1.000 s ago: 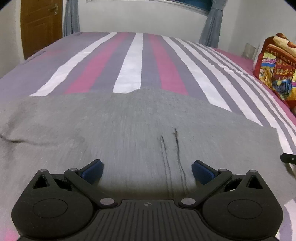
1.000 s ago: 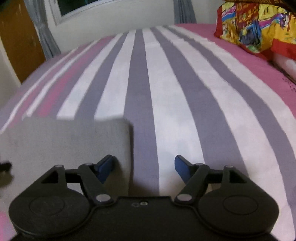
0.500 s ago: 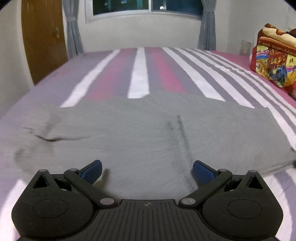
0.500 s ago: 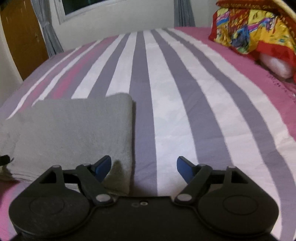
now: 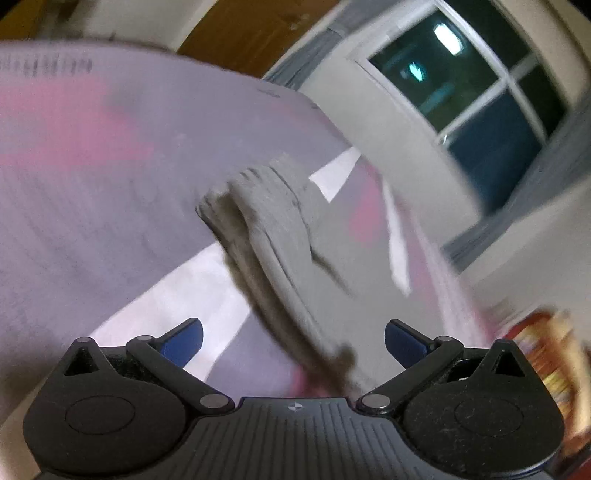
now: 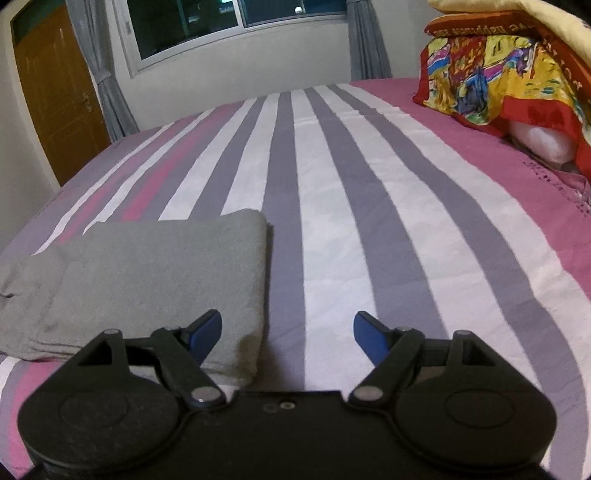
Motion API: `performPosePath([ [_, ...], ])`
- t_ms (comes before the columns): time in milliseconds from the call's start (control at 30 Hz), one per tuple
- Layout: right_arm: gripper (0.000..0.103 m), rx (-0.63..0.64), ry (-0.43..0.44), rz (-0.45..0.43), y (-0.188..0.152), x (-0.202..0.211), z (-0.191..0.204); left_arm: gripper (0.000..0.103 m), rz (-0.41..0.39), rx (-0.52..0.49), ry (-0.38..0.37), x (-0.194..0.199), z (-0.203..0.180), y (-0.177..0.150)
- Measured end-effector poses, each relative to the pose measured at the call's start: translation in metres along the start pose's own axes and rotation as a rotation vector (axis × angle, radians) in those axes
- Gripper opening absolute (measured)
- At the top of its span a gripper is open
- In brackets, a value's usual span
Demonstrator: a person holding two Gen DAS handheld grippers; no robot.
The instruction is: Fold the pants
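Note:
The grey pants [image 6: 159, 266] lie folded into a long flat band on the striped bed sheet [image 6: 332, 221], their right folded edge just left of my right gripper [image 6: 287, 325]. That gripper hovers open over the sheet, its left blue finger above the pants' near corner, nothing between the fingers. The left wrist view is blurred and rolled. It shows the ribbed end of the pants [image 5: 273, 229] running away from my left gripper [image 5: 291, 332]. This gripper is open too, with the cloth's near edge low between the fingers but not pinched.
A bright red and yellow blanket pile [image 6: 498, 74] sits at the bed's far right. A brown door [image 6: 55, 92], grey curtains and a dark window [image 6: 221, 22] line the far wall. The sheet [image 5: 92, 166] spreads wide to the left of the pants.
The left gripper swept sideways from over the pants' middle to their end and rolled, tilting the view. The right gripper drew back a little at first; both stayed open.

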State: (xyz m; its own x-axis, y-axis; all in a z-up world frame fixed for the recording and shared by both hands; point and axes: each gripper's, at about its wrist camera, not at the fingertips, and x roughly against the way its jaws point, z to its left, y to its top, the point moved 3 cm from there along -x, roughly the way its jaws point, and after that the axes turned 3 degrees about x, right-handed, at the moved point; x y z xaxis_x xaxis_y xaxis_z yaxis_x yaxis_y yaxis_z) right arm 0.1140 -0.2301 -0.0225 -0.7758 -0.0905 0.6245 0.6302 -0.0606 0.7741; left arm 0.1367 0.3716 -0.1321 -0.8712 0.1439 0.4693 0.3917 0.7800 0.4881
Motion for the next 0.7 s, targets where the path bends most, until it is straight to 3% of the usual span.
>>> performPosePath([
  [67,0.079,0.016,0.006,-0.008,-0.001,0.0,0.005,0.103,-0.017,0.075,-0.063,-0.01,0.013,0.012],
  [267,0.079,0.031,0.003,-0.002,-0.001,-0.006,0.011,0.103,-0.018,0.215,-0.148,-0.057,0.03,0.042],
  [400,0.079,0.045,-0.008,-0.004,0.0,-0.006,0.014,0.103,-0.013,0.224,-0.217,-0.084,0.026,0.049],
  [567,0.079,0.052,-0.012,-0.011,0.004,-0.005,0.015,0.103,-0.026,0.322,-0.534,-0.093,0.041,0.037],
  [633,0.079,0.056,-0.01,-0.018,0.006,-0.004,0.015,0.097,-0.033,0.292,-0.511,-0.1,0.042,0.032],
  [700,0.079,0.057,-0.009,-0.02,0.007,-0.005,0.014,0.094,-0.018,0.226,-0.435,-0.111,0.03,0.033],
])
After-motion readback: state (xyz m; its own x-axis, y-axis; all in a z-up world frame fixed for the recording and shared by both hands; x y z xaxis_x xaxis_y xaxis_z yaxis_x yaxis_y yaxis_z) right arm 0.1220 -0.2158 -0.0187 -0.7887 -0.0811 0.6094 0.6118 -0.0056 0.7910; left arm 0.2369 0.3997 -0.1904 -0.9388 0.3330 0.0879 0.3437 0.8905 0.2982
